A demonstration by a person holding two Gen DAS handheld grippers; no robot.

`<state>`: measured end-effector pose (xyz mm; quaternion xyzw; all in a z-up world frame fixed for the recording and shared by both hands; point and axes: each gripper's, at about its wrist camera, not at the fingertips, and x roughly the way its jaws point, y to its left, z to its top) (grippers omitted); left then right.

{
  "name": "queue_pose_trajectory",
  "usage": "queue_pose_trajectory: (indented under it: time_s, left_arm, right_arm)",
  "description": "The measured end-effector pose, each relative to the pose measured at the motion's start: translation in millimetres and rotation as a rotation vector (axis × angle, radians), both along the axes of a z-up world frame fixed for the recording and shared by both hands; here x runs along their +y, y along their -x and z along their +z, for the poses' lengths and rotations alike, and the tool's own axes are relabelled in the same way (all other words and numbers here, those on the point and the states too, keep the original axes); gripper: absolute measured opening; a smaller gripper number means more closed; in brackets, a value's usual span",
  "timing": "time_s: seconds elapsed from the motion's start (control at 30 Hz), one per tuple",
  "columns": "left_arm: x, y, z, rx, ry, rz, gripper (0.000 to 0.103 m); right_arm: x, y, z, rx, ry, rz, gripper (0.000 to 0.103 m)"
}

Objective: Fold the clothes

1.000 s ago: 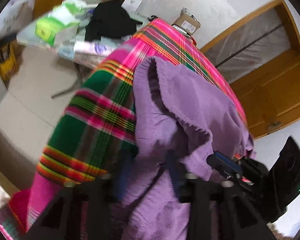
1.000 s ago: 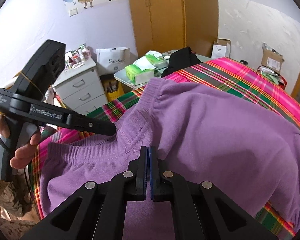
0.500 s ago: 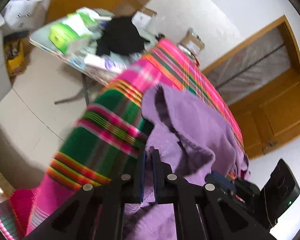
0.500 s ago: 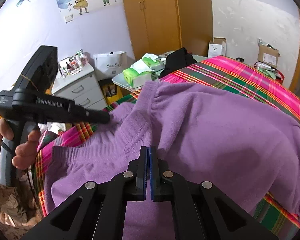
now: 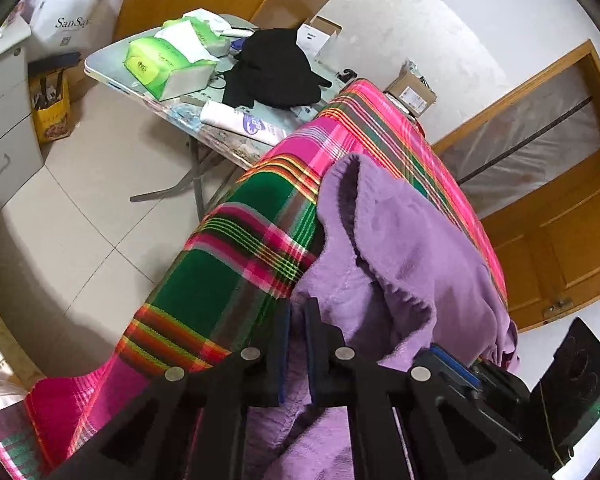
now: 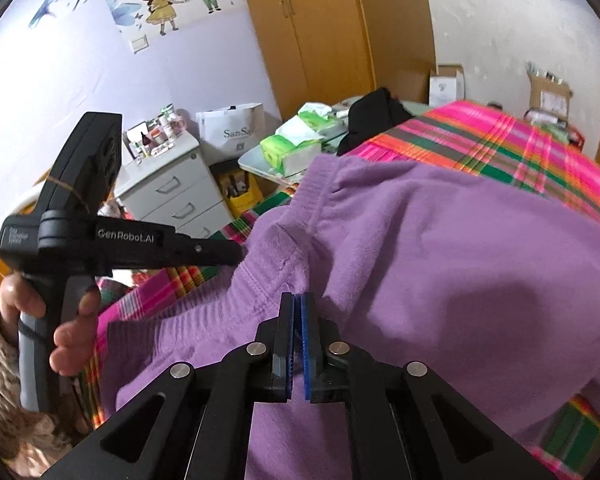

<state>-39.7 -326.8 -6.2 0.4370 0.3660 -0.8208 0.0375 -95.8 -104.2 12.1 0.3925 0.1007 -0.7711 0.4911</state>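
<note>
In the left wrist view, the left claw [image 5: 296, 312], wide a second ago, has nipped the purple garment [image 5: 412, 256] on the plaid bed [image 5: 228, 276] and is easing apart. In the right wrist view, the right claw [image 6: 296, 308] stays clamped on the garment's near fold, so a fold seems underway.

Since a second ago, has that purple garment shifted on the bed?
Yes. In the right wrist view the purple garment has bunched toward the white drawers, its ribbed edge lifted; the left gripper tugs it.

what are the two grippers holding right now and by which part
Both pinch the purple garment: right gripper on a fold near its ribbed band, left gripper, jaws opening, at its edge.
</note>
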Motion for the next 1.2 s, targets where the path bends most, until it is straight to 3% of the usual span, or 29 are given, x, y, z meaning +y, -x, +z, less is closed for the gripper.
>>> queue_pose_trajectory:
  time_s: [0.2, 0.57, 0.8, 0.97, 1.2]
  left_arm:
    - [-2.9, -0.9, 1.4, -0.027, -0.026, -0.002, 0.012]
    - [-17.5, -38.0, 3.7, -0.029, -0.066, 0.065, 0.013]
    - [-15.3, -46.4, 12.1, -0.031, -0.05, 0.067, 0.013]
    - [-8.9, -45.1, 27.3, -0.018, -0.023, 0.058, 0.018]
    - [18.2, -29.7, 59.4, 0.014, 0.029, -0.013, 0.026]
  right_arm:
    - [-20.0, 0.6, -10.3, -0.039, -0.026, 0.019, 0.006]
    - [-57.6, -3.5, -14.4, -0.085, -0.026, 0.057, 0.006]
    - [-67.2, -2.4, -17.6, -0.102, -0.063, 0.032, 0.007]
    - [-54.4, -5.7, -4.4, -0.084, -0.063, 0.032, 0.027]
    - [-0.5, 5.3, 27.0, -0.029, -0.029, -0.056, 0.031]
